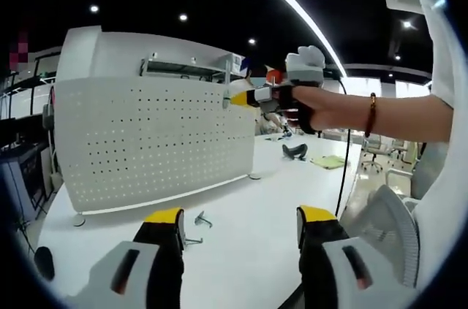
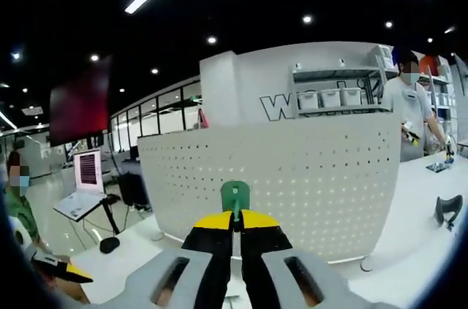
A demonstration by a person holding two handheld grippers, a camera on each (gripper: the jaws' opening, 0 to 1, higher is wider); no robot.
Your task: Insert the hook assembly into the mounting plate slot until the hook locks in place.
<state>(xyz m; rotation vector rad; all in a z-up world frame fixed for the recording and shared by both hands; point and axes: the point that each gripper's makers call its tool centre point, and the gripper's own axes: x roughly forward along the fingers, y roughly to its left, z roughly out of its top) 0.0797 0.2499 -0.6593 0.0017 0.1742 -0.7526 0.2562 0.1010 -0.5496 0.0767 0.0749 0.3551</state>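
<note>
A white perforated mounting plate (image 1: 146, 145) stands upright on the white table (image 1: 292, 185); the right gripper view faces it (image 2: 307, 170). My right gripper (image 2: 235, 220) is shut on a green hook assembly (image 2: 235, 196), held just in front of the plate's holes. In the left gripper view a gloved hand holds that right gripper (image 1: 241, 98) at the plate's upper right corner. My left gripper (image 1: 241, 218) hangs open low over the table with nothing between its jaws. Two loose metal hooks (image 1: 201, 219) lie on the table just beyond its left jaw.
A black object (image 1: 295, 151) and a green sheet (image 1: 329, 161) lie further back on the table. A person (image 2: 409, 104) stands past the plate's right end. A laptop on a stand (image 2: 88, 177) is at the left, with shelving (image 2: 336, 93) behind the plate.
</note>
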